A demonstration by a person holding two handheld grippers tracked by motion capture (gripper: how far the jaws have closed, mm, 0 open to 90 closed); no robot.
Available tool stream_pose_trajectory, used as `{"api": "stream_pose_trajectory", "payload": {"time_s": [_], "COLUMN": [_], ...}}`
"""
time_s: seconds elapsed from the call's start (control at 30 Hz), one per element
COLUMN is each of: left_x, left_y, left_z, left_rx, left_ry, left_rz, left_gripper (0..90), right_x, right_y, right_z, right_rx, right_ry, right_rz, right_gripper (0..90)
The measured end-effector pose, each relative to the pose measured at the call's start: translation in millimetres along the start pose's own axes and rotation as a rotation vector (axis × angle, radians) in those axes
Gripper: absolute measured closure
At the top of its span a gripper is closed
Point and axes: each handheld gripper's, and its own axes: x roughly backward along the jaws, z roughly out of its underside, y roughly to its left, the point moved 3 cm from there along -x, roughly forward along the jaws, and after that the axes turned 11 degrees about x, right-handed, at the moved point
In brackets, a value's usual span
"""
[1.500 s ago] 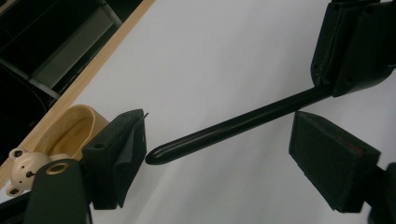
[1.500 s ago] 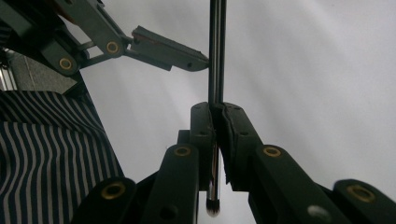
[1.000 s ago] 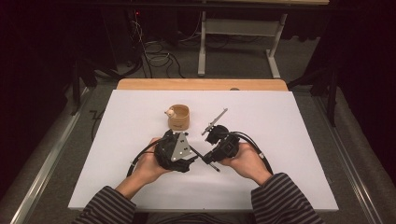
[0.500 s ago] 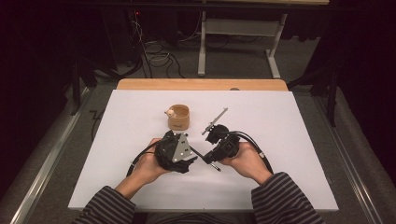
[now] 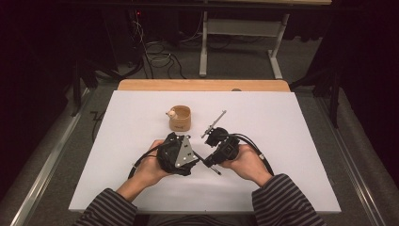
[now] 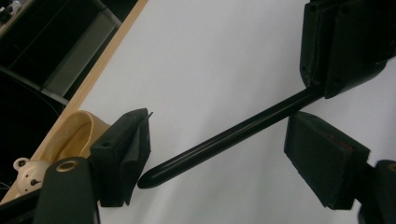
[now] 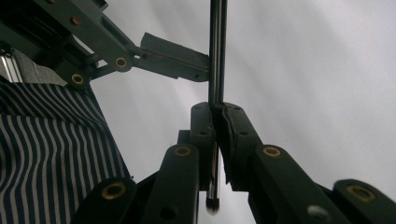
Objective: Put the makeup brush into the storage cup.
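A thin black rod (image 7: 215, 56) is clamped in my right gripper (image 7: 215, 116), whose jaws are shut on it; a short end with a small pale tip sticks out behind the pads. In the left gripper view the rod (image 6: 233, 135) comes out of the right gripper's jaws at the upper right, and its rounded end lies between the wide-apart jaws of my left gripper (image 6: 224, 140), pressed by neither pad. In the high view both hands hold the left gripper (image 5: 193, 157) and the right gripper (image 5: 209, 162) close together at mid-table.
A small wooden cup (image 5: 181, 117) with a little white bear figure (image 5: 171, 113) on its rim stands just beyond the hands. A thin grey metal stick (image 5: 214, 123) lies right of the cup. The table's wooden far edge (image 5: 202, 85) lies behind.
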Motion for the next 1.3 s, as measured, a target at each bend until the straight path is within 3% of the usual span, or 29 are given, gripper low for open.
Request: {"api": "stream_pose_trajectory", "payload": {"time_s": [0.27, 0.43, 0.83, 1.3], "left_x": [-2.0, -1.8, -1.1, -4.3], "left_y": [-3.7, -2.2, -3.1, -3.9], "left_z": [0.7, 1.1, 1.0, 2.4], "left_rx": [-0.018, 0.006, 0.019, 0.024], "left_ry": [0.02, 0.023, 0.028, 0.077], "left_rz": [0.023, 0.034, 0.053, 0.133], "left_gripper": [28.0, 31.8, 44.0, 62.0], "right_x": [2.6, 3.1, 3.9, 6.3], "right_y": [1.0, 1.0, 2.7, 2.8], "right_z": [-1.5, -1.9, -6.1, -6.7], "right_rx": [0.011, 0.013, 0.02, 0.031], "right_ry": [-0.031, -0.039, -0.055, -0.067], "right_rz": [0.004, 0.006, 0.006, 0.011], "right_gripper": [85.7, 85.7, 85.6, 85.4]}}
